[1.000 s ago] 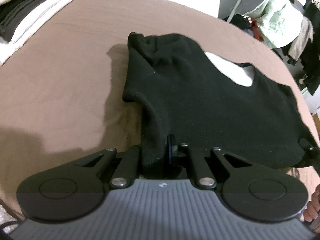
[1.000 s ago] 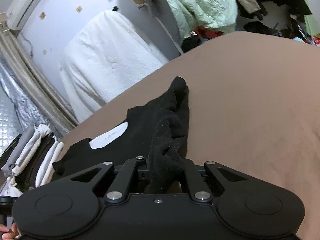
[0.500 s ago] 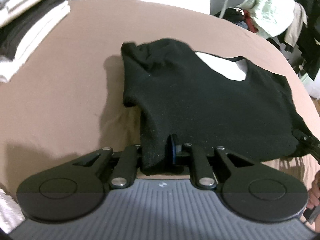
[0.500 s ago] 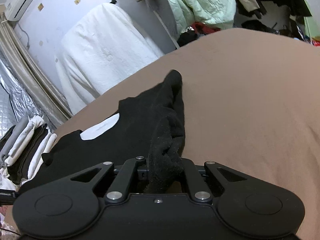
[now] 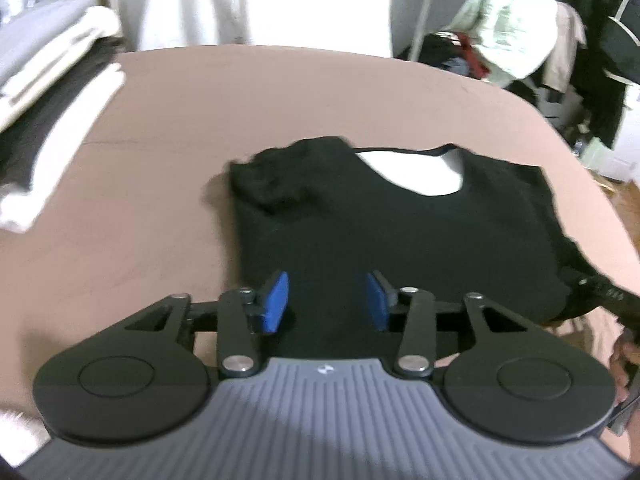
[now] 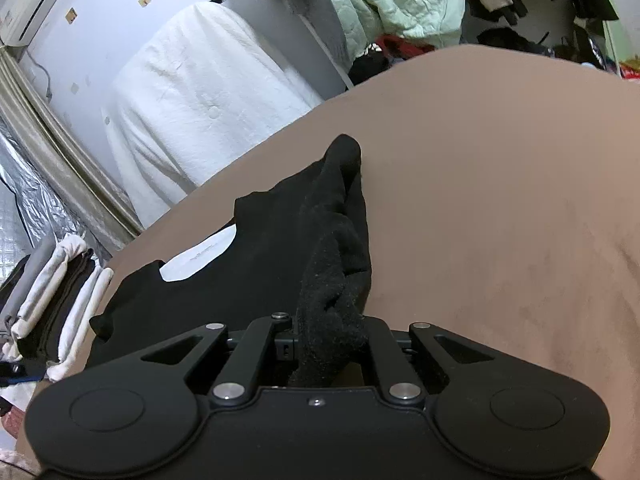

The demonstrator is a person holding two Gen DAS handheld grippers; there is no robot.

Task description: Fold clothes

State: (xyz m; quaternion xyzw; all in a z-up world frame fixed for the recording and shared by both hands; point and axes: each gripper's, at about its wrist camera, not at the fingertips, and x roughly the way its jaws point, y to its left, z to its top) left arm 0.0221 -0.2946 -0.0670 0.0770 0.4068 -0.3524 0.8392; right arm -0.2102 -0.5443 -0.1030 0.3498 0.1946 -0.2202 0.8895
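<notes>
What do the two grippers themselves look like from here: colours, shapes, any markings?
The left gripper has black linkage arms with silver pivot screws, blue pads on its fingers, two round black housings and a ribbed grey body with a small white logo. The right gripper has the same shape, but its body is all black. No cables or sleeves show.

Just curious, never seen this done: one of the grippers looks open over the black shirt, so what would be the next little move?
Probably the right hand-held gripper lets go too. It is shut on a bunched edge of the black shirt, while the left hand-held gripper stands open above the shirt, which lies on the brown surface.
</notes>
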